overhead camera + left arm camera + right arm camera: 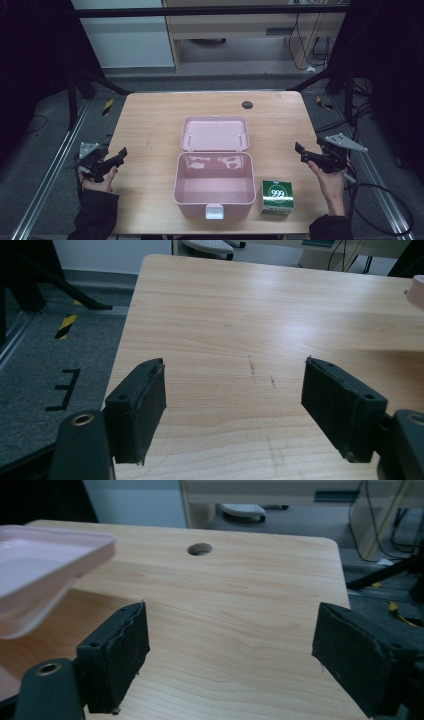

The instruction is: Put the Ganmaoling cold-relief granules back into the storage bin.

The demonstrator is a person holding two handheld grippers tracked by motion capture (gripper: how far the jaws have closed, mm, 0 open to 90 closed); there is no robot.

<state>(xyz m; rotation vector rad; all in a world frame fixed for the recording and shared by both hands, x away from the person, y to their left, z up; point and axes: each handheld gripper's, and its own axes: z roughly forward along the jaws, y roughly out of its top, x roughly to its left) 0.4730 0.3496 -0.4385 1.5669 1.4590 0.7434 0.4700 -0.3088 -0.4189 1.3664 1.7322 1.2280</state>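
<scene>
Both grippers stood with jaws apart and empty; left gripper (121, 152) near the worktop's left edge, right gripper (299, 148) near its right edge; nothing yet packed. Green carton (277, 197) sat at the near edge, just right of the pink box (214, 210); its interior was empty, lid (215, 133) lying open behind.

On the table (150, 120) in front of you, the open box (214, 186) sits at centre, its lid (215, 133) lying flat behind it at 12 o'clock. A carton (276, 197) stands just beside the box at 3 o'clock. A hole (247, 104) lies near the far edge, at 1 o'clock from the lid.
</scene>
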